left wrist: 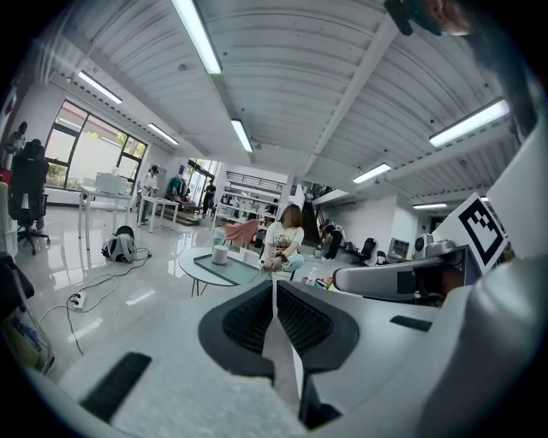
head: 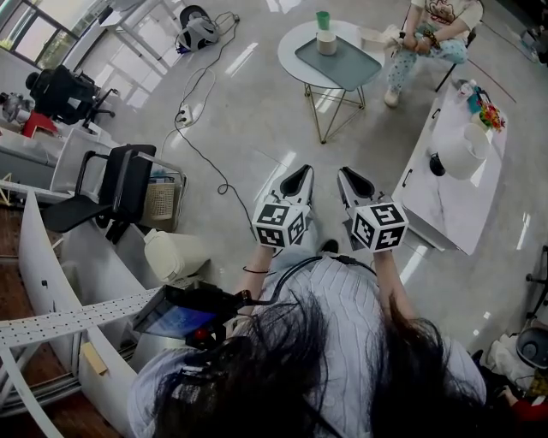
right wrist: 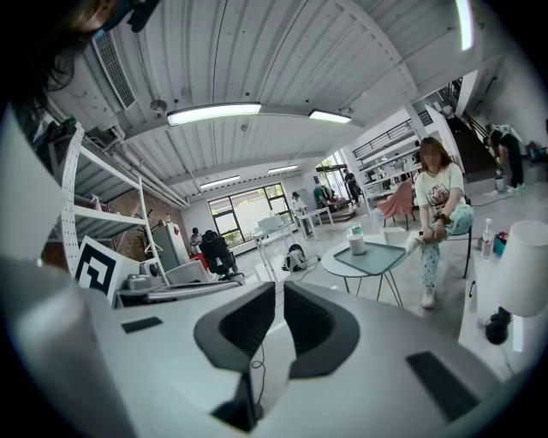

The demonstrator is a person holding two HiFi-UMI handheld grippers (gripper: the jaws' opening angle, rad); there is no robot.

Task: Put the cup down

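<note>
A white cup [head: 326,43] stands on a grey-green tray [head: 347,67] on the round white table [head: 291,53] far ahead, with a green cup [head: 323,19] just behind it. Both grippers are held side by side in front of the person's chest, well short of that table. My left gripper [head: 295,184] is shut with nothing between its pads. My right gripper [head: 353,184] is shut and empty too. The left gripper view shows the white cup [left wrist: 220,254] small beyond the closed tips [left wrist: 274,287]. The right gripper view shows the cup [right wrist: 356,244] beyond its tips [right wrist: 279,295].
A person [head: 432,30] sits on a chair right of the round table. A long white table [head: 454,201] with a white lamp shade [head: 465,150] runs along the right. A black office chair [head: 111,188], a floor cable [head: 201,128] and a backpack [head: 199,34] lie to the left.
</note>
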